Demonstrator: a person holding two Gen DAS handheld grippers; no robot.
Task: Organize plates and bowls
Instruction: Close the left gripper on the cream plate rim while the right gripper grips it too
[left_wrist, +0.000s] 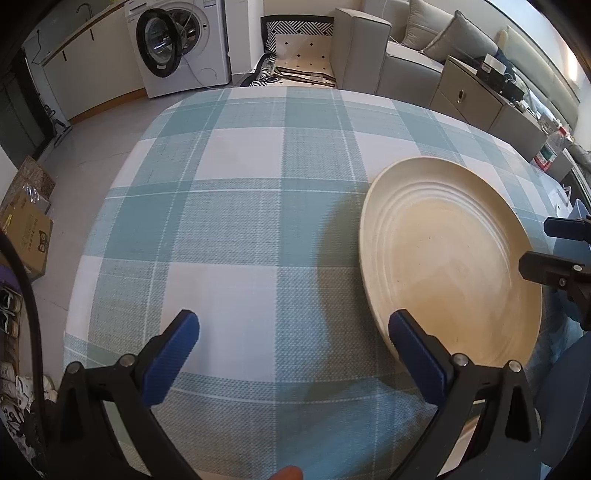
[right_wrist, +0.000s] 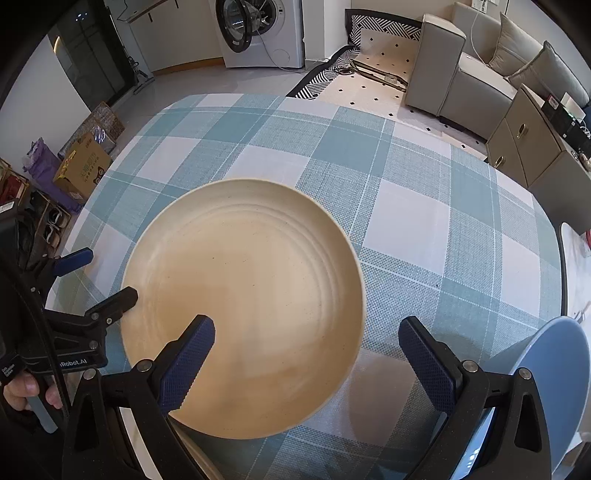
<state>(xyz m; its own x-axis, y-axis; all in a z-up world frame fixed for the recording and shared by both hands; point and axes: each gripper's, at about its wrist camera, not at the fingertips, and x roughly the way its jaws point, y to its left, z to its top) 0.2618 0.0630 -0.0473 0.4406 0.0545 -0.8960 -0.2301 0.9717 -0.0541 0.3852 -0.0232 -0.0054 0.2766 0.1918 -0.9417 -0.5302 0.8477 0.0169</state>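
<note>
A large cream plate (left_wrist: 450, 258) with ringed rim lies flat on the blue-and-white checked tablecloth (left_wrist: 240, 203); it also shows in the right wrist view (right_wrist: 247, 295). My left gripper (left_wrist: 295, 339) is open and empty, low over the cloth just left of the plate, its right finger at the plate's near rim. My right gripper (right_wrist: 306, 347) is open and empty above the plate's near right edge, its left finger over the plate. A light blue plate (right_wrist: 557, 369) lies at the near right, partly hidden by my right finger.
The table's far edge drops to the floor (right_wrist: 229, 81). Beyond stand a washing machine (left_wrist: 181, 48), a grey sofa (left_wrist: 406, 48), a low cabinet (right_wrist: 535, 147) and cardboard boxes (right_wrist: 83, 166). The other gripper's fingers (left_wrist: 554, 254) reach in over the plate's right rim.
</note>
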